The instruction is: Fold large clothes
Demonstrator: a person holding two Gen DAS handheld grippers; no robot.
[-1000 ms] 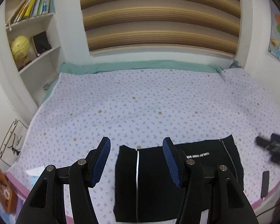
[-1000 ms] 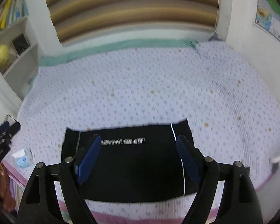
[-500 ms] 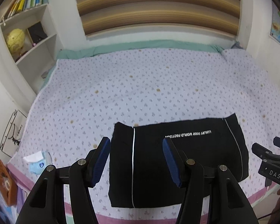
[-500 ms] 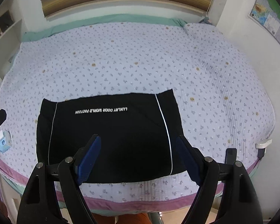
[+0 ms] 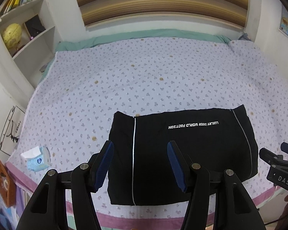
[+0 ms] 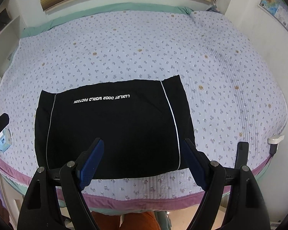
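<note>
Left wrist view puts my left gripper (image 5: 140, 163) nearest the lens, its blue-padded fingers (image 5: 105, 163) spread wide with nothing between them, hanging above the near left part of the black garment (image 5: 182, 153) rather than touching it. From the right wrist camera I see my right gripper (image 6: 142, 163) likewise released and empty, poised over the garment's near edge where it lies close to the bed's pink border (image 6: 144, 201). The garment sits as a neat black rectangle near the foot of the bed (image 6: 144, 48), with two thin white piping lines (image 6: 173, 122) running front to back and a line of white lettering (image 6: 101, 99) along its far edge, reading upside down to me. I judge it is already folded into a compact block, laid square to the edge so both grippers can reach it from where I stand, and that little or nothing remains unless one more fold is wanted. A tissue pack (image 5: 37, 161) rests on the bedspread to the left, well apart from the garment, and a dark phone-like slab (image 6: 242, 153) lies near the right edge. Beyond, the floral quilt runs bare to a green strip (image 5: 144, 36) by the wall, with striped blinds (image 5: 159, 2) above and a bookshelf (image 5: 25, 28) holding a yellow globe (image 5: 12, 34) at far left.
</note>
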